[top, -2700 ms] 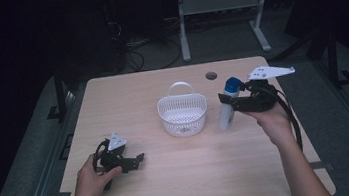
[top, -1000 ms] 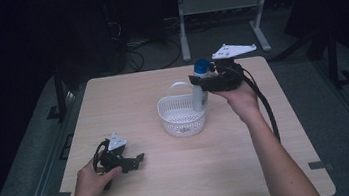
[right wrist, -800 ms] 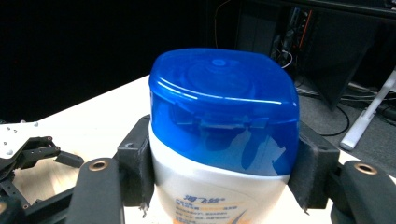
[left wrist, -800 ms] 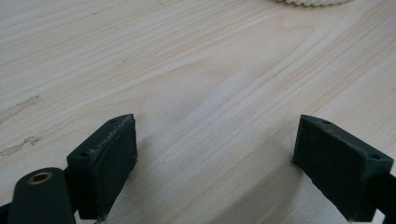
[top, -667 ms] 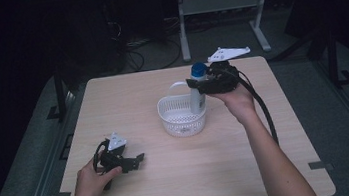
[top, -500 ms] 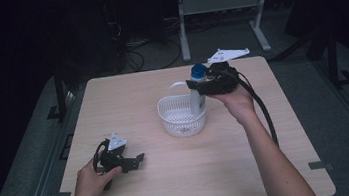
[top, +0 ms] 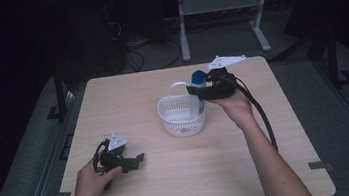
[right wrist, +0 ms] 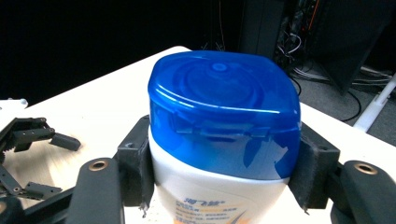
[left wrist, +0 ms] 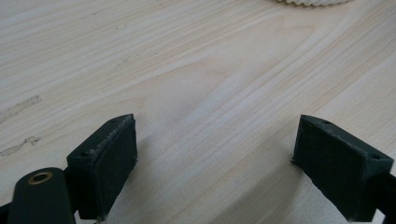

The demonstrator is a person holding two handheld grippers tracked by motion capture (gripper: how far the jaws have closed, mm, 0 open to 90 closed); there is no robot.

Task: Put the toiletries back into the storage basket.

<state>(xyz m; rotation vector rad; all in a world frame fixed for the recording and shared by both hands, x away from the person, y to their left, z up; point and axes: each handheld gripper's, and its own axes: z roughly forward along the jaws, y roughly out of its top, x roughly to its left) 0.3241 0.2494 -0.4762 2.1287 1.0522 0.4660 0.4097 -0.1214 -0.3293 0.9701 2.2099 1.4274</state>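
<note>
Right gripper [right wrist: 219,186] pads clamp blue-capped bottle [right wrist: 224,135]; lower upright into white basket [top: 175,123]. Left gripper [left wrist: 224,163] jaws apart, idle.

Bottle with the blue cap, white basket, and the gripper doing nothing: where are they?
bottle [right wrist: 224,126], right gripper view, on its blue cap.
basket [top: 182,126], high view, on its near wall.
left gripper [top: 140,158], high view, between its fingertips, open and low over the table.

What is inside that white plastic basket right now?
The lower end of a white bottle with a blue cap, gripped by the right tongs, dips inside the white ribbed plastic basket. The basket's wall hides the bottle's base, so whether it touches the bottom cannot be seen.
</note>
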